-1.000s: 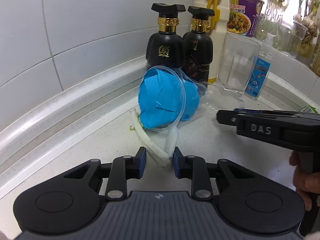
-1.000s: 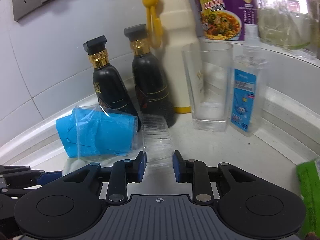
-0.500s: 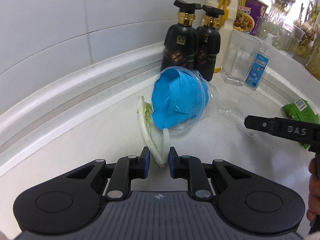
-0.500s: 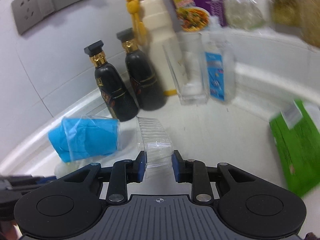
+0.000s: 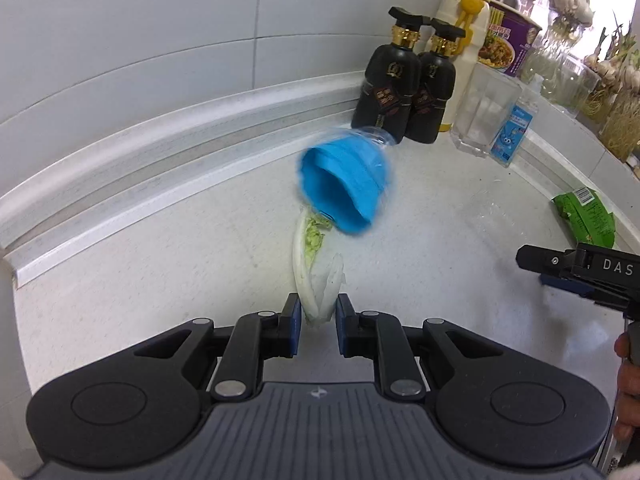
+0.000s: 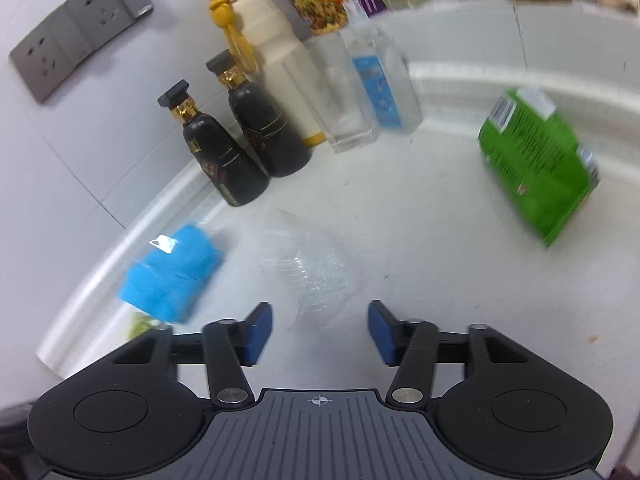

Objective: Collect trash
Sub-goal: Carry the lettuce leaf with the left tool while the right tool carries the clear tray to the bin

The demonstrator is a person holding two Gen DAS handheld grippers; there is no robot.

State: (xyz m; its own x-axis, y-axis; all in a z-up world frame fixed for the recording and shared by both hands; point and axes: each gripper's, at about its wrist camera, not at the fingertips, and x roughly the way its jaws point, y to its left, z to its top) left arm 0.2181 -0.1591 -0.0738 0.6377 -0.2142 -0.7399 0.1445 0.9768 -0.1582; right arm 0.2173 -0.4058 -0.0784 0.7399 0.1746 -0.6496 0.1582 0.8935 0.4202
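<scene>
My left gripper is shut on the white stem end of a cabbage leaf that hangs forward over the white counter. A clear plastic cup stuffed with blue material lies blurred beyond the leaf; it also shows in the right wrist view. My right gripper is open and empty. A crumpled clear plastic cup lies blurred on the counter just ahead of its fingertips. A green wrapper lies to the right; it also shows in the left wrist view.
Two black bottles, a cream bottle with a yellow cap, a glass tumbler, a small spray bottle and a purple noodle cup stand along the tiled wall. Wall sockets sit upper left.
My right gripper has opened and let go of the clear cup, which now lies on the counter. My left gripper has pulled back with the cabbage leaf. The blue-filled cup has shifted.
</scene>
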